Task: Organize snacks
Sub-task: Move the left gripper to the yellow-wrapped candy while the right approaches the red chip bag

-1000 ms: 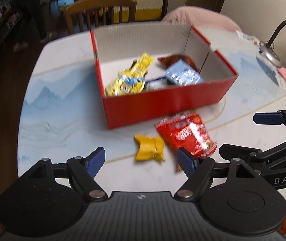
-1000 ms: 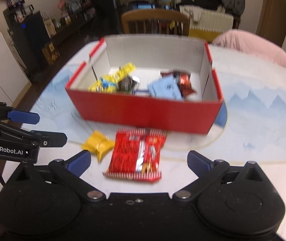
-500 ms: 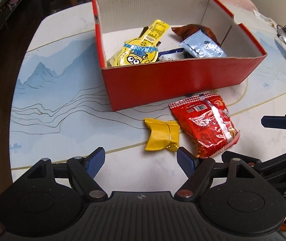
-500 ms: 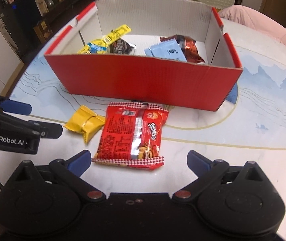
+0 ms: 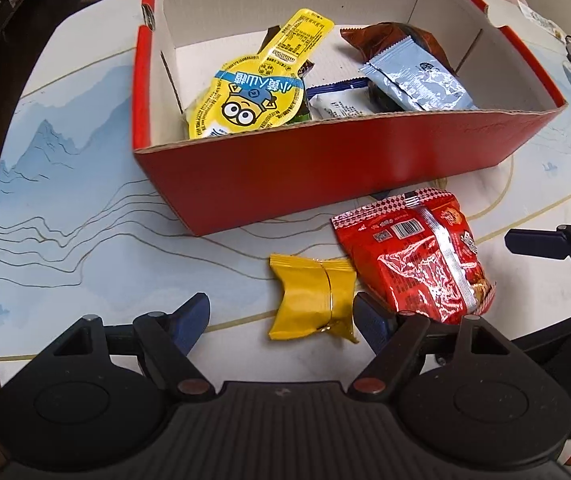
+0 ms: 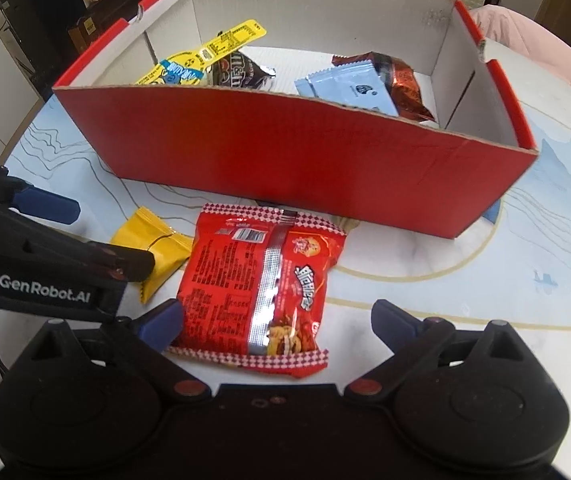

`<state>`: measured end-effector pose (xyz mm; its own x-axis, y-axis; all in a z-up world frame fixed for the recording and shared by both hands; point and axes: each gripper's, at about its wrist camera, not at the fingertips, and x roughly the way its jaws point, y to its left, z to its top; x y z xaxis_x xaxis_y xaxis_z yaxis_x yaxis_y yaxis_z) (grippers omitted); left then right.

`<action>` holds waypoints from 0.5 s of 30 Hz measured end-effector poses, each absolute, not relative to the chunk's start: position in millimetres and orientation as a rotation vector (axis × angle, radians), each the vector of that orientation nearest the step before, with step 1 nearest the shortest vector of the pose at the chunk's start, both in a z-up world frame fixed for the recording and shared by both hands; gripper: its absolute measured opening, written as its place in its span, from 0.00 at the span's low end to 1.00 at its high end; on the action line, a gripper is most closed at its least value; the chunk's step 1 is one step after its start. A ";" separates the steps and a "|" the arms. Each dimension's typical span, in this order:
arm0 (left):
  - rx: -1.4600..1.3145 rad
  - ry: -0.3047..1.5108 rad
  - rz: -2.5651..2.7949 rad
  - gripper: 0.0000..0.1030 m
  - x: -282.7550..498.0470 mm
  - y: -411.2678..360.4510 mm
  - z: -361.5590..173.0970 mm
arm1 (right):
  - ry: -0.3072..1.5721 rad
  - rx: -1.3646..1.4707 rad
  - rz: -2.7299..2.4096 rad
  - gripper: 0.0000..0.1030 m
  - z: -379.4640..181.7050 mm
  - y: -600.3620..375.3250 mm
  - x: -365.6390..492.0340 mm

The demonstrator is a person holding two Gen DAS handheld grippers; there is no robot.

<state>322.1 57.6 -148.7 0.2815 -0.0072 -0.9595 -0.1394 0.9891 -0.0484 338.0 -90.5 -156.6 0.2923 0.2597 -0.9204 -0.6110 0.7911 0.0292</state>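
1. Left tool (image 5: pixel 281 322): jaws spread wide, nothing gripped. The yellow packet (image 5: pixel 312 298) lies flat on the tabletop (image 5: pixel 85 264) between the blue fingertips (image 5: pixel 189 320), close against the right one; bare tabletop fills the gap to the left one.
2. Right tool (image 6: pixel 277 320): jaws spread wide, nothing gripped. The red snack bag (image 6: pixel 259 284) lies flat between its fingertips, its near left edge just beside the left fingertip; open tabletop lies between the bag and the right fingertip.
3. Red cardboard box (image 5: pixel 325 172) stands directly ahead of both tools, top open, its near wall just beyond the two loose packs. Clear tabletop extends to the left of the left tool up to the rounded edge.
4. Inside the box: a yellow pouch (image 5: pixel 245 92) with a goggle-eyed cartoon face and Chinese characters, a light-blue sachet (image 5: pixel 417 80), a brown wrapper (image 5: pixel 389 38), a white-and-blue pack (image 5: pixel 341 104). From the right wrist view a dark bag (image 6: pixel 237 70) is seen, its lettering too blurred to be sure of.
5. Legible writing: "GenRobot.AI" on the left tool's body; a barcode and Chinese characters on the red snack bag.
6. Surface: pale tabletop printed with blue mountains and thin contour lines. Room: dark shelving at left, a pink cushion (image 6: pixel 525 36) behind the box.
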 end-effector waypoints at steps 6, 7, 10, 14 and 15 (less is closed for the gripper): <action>-0.139 1.297 0.098 0.76 329.2 58.0 -156.6 | 1.130 -0.380 0.621 0.94 -161.1 -86.0 339.5; -0.140 1.300 0.097 0.76 330.2 57.8 -157.6 | 1.128 -0.384 0.629 0.94 -161.1 -86.2 339.4; -0.137 1.303 0.093 0.76 332.8 55.5 -159.7 | 1.129 -0.391 0.653 0.87 -161.0 -84.6 339.0; -0.125 1.312 0.084 0.76 337.6 52.0 -165.2 | 1.142 -0.385 0.692 0.79 -160.9 -86.9 339.7; -0.124 1.315 0.082 0.76 338.6 51.3 -166.5 | 1.141 -0.386 0.697 0.79 -160.5 -86.7 339.7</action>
